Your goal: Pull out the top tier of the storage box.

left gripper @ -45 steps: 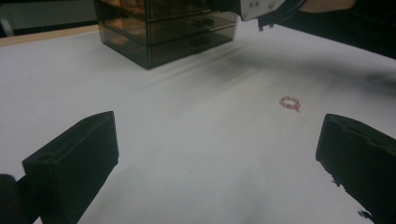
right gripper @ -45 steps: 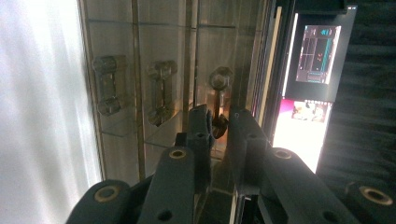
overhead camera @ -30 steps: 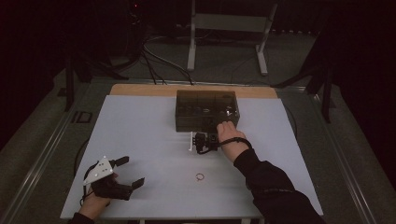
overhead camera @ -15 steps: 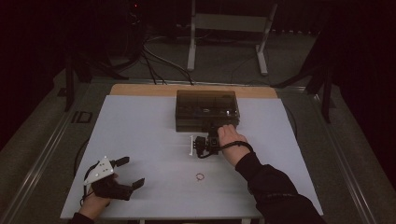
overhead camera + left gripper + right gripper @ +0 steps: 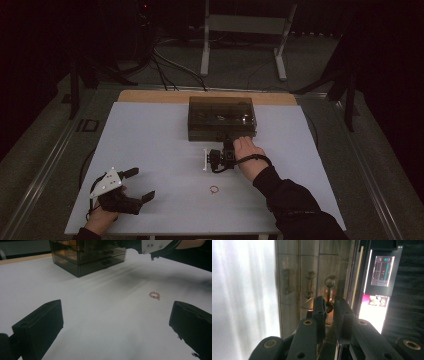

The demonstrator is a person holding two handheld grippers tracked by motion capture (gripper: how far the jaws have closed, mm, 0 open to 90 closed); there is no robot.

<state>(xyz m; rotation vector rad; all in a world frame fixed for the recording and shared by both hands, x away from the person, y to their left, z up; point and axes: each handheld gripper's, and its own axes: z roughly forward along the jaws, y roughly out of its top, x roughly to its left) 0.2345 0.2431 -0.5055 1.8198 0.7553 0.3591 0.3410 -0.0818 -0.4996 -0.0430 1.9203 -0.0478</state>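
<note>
Drew back slightly from box point(image 5: 222, 118) with right gripper point(image 5: 329, 305), jaws nearly shut on a drawer handle point(image 5: 329, 293). Pulling that drawer open; next, straight pull outward. Left gripper point(image 5: 138, 184) wide open, empty, ring point(image 5: 154, 295) just ahead on worktop point(image 5: 150, 140).

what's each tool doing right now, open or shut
left tool: open, holding nothing, resting on the table.
right tool: shut on a drawer handle of the box.
</note>
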